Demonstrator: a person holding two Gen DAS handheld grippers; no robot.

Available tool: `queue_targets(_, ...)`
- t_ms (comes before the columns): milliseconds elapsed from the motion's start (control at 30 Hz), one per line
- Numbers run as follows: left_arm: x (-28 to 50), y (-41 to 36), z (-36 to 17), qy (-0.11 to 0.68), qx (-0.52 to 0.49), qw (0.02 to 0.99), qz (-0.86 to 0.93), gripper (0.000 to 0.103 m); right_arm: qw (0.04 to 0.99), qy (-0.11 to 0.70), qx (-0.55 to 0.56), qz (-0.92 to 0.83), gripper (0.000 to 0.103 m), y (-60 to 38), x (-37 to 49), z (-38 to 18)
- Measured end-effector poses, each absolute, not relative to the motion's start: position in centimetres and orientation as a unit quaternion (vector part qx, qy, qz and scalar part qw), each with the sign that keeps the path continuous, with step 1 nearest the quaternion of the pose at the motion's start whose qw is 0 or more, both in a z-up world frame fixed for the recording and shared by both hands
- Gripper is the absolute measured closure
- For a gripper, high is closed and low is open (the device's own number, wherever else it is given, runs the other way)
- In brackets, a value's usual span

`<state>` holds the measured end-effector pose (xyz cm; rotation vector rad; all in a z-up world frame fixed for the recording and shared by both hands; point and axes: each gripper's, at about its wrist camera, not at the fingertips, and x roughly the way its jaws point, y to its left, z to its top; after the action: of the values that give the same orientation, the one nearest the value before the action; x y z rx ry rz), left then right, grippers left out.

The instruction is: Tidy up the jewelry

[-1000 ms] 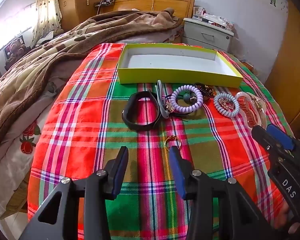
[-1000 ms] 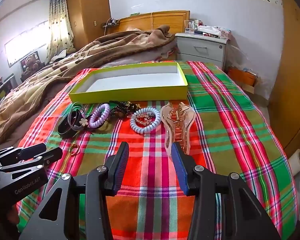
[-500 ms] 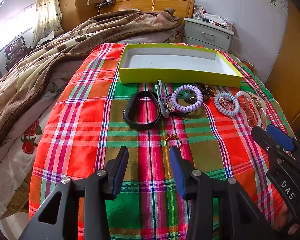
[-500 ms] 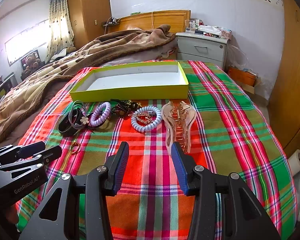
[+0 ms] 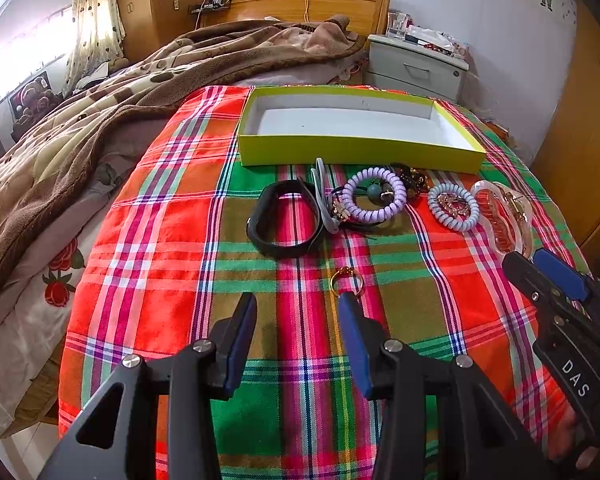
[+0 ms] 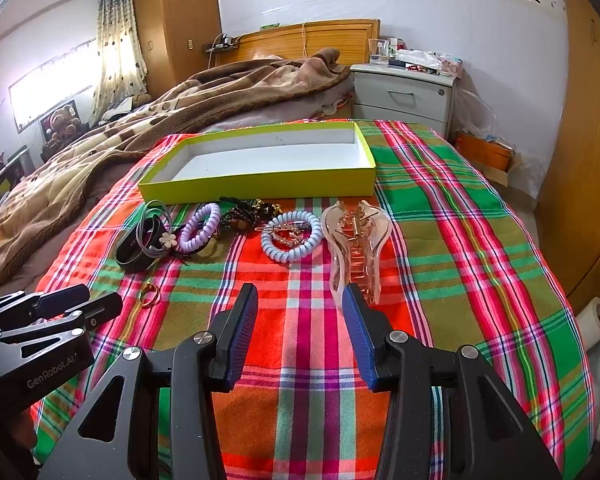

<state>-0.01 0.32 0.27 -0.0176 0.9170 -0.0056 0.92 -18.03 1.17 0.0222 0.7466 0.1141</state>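
An empty yellow-green box [image 5: 356, 152] [image 6: 260, 186] lies on the plaid cloth. In front of it lie a black band [image 5: 286, 220] [image 6: 134, 250], a purple coil tie [image 5: 374, 200] [image 6: 200, 228], dark beads [image 6: 248, 214], a pale blue coil tie [image 5: 453, 207] [image 6: 291, 240], a clear pink claw clip [image 5: 504, 216] [image 6: 356, 248] and a gold ring [image 5: 346, 280] [image 6: 150, 294]. My left gripper [image 5: 296, 312] is open and empty, just short of the ring. My right gripper [image 6: 300, 300] is open and empty, near the clip's near end.
The plaid cloth [image 6: 460, 240] covers the bed's foot. A brown blanket [image 5: 100, 112] lies to the left. A grey nightstand [image 6: 404, 94] stands behind, a wooden wardrobe [image 6: 588, 140] at the right. Each gripper shows in the other's view [image 5: 560, 300] [image 6: 48, 320].
Both grippers have drifted slightly; the scene sits a little lower and closer in the views. Jaws stay open. No item has moved.
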Motion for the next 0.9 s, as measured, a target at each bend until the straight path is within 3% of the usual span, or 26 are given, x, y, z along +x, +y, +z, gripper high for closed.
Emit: queue_targets(900, 0.03, 0.42, 0.14, 0.444, -0.009, 0.896, -0.004, 0.059, 0.928, 0.367, 0.012, 0.056, 0.058, -18.02, 1.00, 1.05)
